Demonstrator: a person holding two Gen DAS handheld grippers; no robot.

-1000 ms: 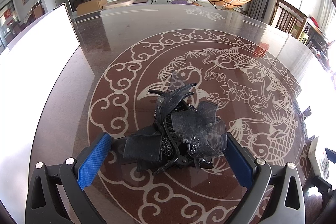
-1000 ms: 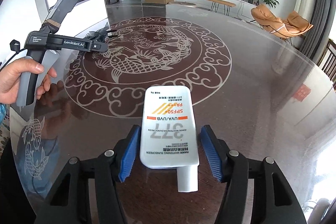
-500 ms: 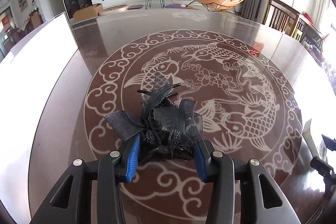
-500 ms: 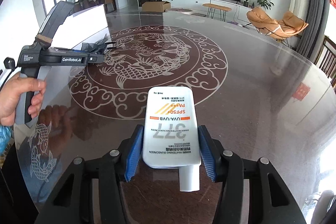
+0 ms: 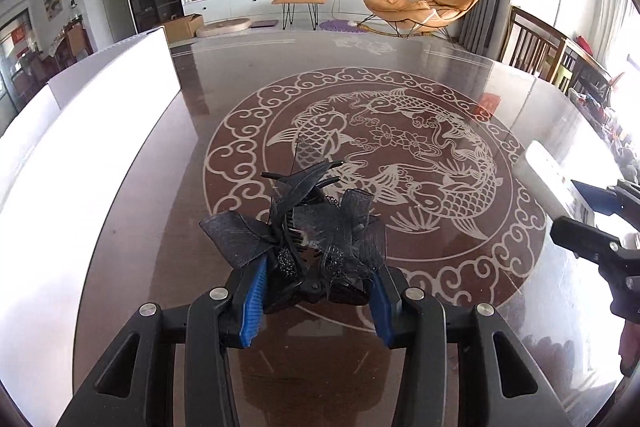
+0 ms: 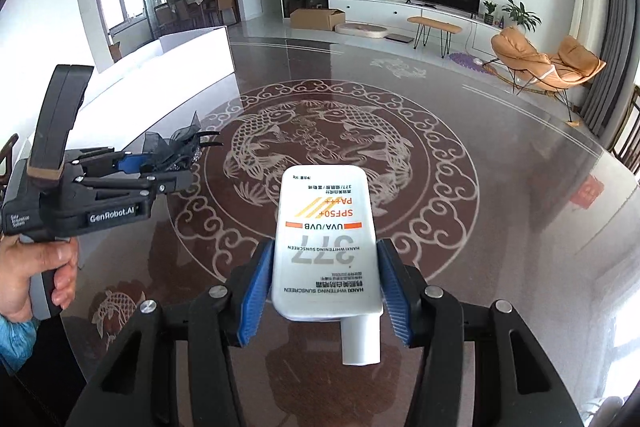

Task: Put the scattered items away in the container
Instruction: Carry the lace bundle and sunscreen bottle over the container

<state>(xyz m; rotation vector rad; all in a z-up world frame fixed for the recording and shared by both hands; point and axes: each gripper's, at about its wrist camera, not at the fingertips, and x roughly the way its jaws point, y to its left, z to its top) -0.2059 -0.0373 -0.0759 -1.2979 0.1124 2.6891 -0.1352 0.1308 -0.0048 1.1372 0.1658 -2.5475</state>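
My left gripper [image 5: 316, 301] is shut on a black hair clip with gauze bows [image 5: 308, 231] and holds it above the dark glass table. It also shows in the right wrist view [image 6: 160, 163], with the hair clip [image 6: 180, 147] at its tips. My right gripper [image 6: 326, 291] is shut on a white sunscreen tube [image 6: 326, 243], cap toward the camera, lifted off the table. The tube [image 5: 548, 183] shows at the right edge of the left wrist view. A white box, the container [image 5: 80, 131], stands along the table's left side, and shows far left in the right view [image 6: 192, 55].
The round table [image 5: 400, 107] has a carp pattern under glass. Wooden chairs [image 5: 536, 47] stand at its far right edge. A living room with a TV and an orange lounge chair lies beyond the table.
Both grippers closed on their items and lifted them. The left gripper rose with the hair clip; the right gripper rose with the sunscreen tube and now shows in the left view.
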